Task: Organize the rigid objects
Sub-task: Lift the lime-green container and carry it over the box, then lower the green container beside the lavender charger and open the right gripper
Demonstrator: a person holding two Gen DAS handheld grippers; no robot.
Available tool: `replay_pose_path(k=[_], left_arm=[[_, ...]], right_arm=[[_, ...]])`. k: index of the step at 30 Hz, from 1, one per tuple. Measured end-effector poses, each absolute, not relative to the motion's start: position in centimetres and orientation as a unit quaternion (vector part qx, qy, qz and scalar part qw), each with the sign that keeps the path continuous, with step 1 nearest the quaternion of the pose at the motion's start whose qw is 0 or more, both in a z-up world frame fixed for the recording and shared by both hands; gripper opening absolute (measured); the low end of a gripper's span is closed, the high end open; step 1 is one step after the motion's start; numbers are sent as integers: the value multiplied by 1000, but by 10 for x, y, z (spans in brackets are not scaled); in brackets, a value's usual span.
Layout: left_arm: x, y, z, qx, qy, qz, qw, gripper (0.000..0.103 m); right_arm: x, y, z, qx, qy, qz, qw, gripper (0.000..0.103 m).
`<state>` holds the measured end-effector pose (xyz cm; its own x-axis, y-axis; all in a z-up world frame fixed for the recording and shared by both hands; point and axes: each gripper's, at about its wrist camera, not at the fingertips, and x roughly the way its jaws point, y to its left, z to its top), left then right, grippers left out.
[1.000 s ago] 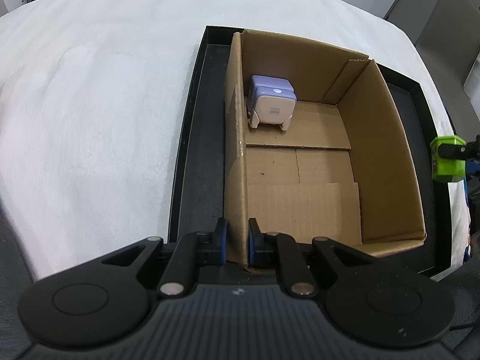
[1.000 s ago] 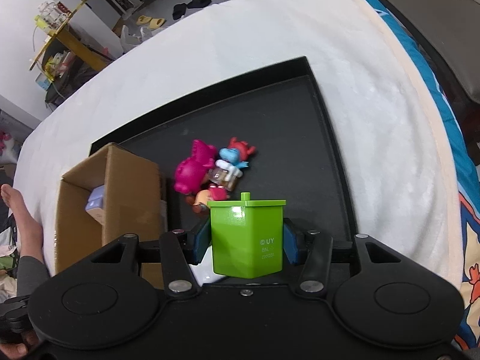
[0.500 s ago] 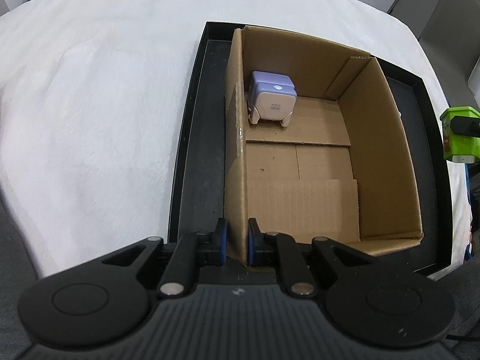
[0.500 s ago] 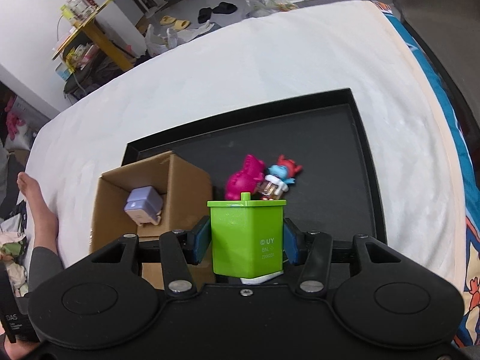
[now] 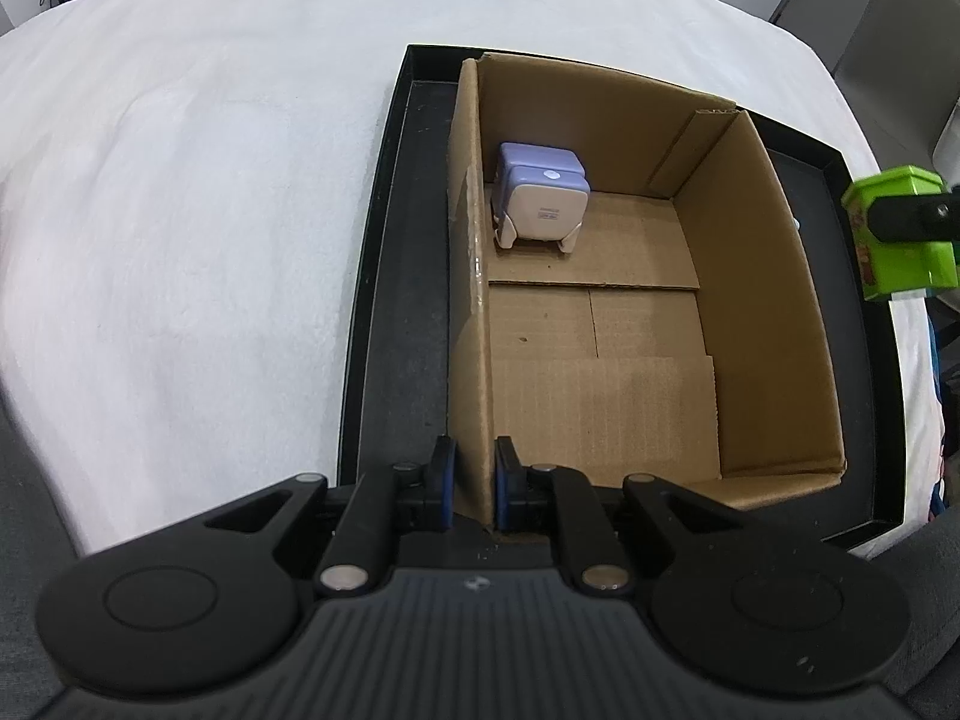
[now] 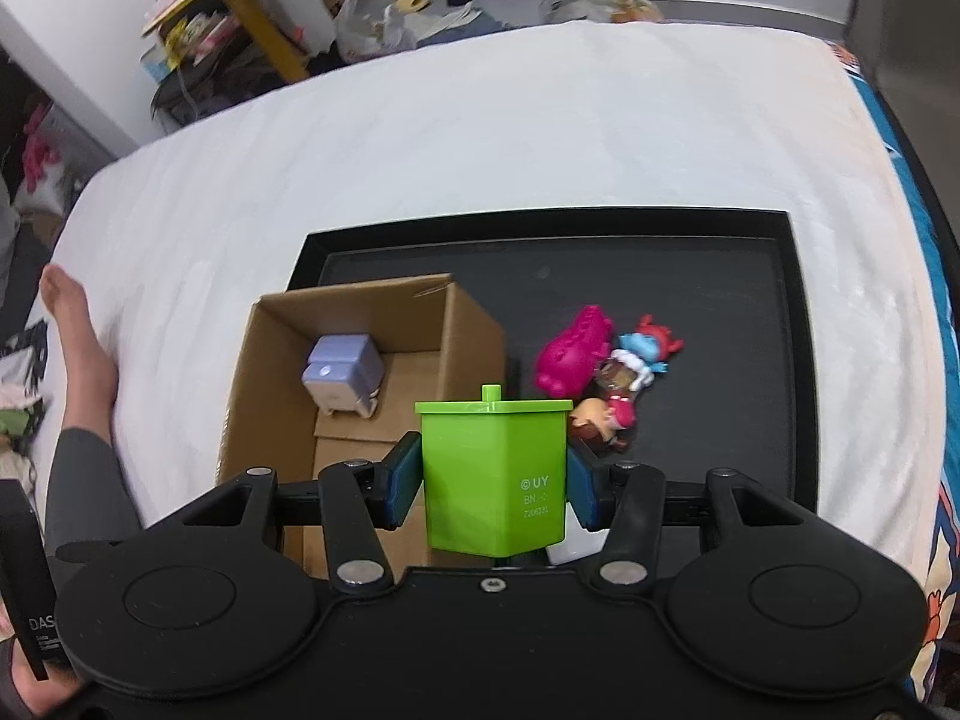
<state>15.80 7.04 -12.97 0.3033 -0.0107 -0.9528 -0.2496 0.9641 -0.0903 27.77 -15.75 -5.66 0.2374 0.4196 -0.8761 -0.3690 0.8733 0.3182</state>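
right gripper (image 6: 492, 486): we have it clamped on the green bin (image 6: 495, 480), carried in the air by the box's (image 5: 774, 276) right wall, not yet over the opening.
left gripper (image 5: 474, 483): we have it pinched on the box's near-left wall, bracing it.
box: sits in the black tray (image 6: 798, 360); holds one item, the purple cube (image 5: 540, 198), in the far-left corner.
left to do: pink toy (image 6: 573, 354), blue-red figure (image 6: 648, 345) and one more small figure (image 6: 603, 420) lie in a cluster on the tray.
progress: we judge one stowed, bin next, three to go.
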Motion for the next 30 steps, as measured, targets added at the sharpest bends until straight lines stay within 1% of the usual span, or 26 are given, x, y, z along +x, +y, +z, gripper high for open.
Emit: replay_pose_path(k=[13,30], left_arm=[[156,70,-126,-108,581,70,803,12],[155,76,-125,-126,581,70,801,12]], right_arm=[[278,-101,-42,-41,578,284,764,49],[282,-35,-71,-102,584,299,748,49]])
